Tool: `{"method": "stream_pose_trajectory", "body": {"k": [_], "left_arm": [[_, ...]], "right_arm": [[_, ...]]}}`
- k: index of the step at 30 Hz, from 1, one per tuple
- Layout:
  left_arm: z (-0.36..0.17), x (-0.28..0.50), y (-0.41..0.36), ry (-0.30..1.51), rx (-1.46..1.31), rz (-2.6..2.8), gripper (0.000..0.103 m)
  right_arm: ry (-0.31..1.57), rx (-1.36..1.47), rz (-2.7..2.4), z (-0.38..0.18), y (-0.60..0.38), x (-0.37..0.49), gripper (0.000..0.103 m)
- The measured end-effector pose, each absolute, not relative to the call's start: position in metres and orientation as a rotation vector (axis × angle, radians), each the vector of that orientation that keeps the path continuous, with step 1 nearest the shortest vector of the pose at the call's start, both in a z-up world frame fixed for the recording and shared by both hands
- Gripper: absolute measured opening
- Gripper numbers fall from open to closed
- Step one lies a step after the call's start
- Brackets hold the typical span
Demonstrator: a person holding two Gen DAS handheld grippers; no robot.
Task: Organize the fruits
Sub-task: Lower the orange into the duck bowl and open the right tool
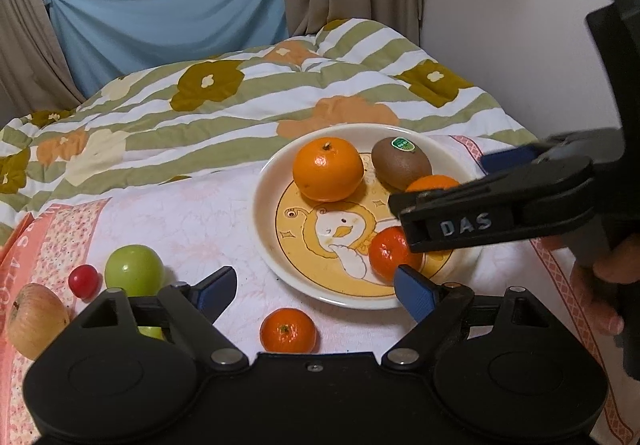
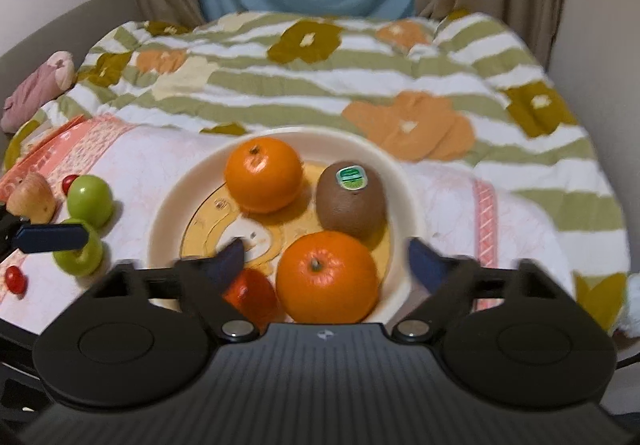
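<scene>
A cream plate (image 1: 264,181) with a duck picture holds a large orange (image 1: 327,169), a kiwi (image 1: 401,164) with a green sticker, a second orange (image 2: 327,277) and a small mandarin (image 1: 386,253). My right gripper (image 2: 326,251) is open over the plate's near side, and the second orange sits between its fingers with gaps on both sides. My left gripper (image 1: 314,279) is open above the cloth at the plate's near-left rim, holding nothing. Another mandarin (image 1: 288,329) lies on the cloth close under it.
Left of the plate on the pink cloth (image 1: 180,221) lie a green apple (image 1: 134,269), a second green fruit (image 2: 80,253), a pale apple (image 1: 36,319) and cherry tomatoes (image 1: 83,281). A flowered quilt (image 1: 240,105) rises behind. A wall (image 1: 520,25) stands at the right.
</scene>
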State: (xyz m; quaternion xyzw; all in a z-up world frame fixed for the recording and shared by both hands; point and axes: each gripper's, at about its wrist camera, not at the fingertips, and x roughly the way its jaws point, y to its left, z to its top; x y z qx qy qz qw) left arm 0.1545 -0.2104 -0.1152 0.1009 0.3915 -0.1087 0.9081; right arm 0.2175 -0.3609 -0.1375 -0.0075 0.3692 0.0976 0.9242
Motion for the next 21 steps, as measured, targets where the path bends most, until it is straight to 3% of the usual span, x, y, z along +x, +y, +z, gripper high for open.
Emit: {"method": "stream_pose_trajectory", "body": {"k": [21], "left_arm": [[-0.065,0.108,-0.185,0.714,0.159,-0.196,0.089]], "right_arm": [[0.698,0.007,0.129,-0.068,-0.368,0.155,0.103]]}}
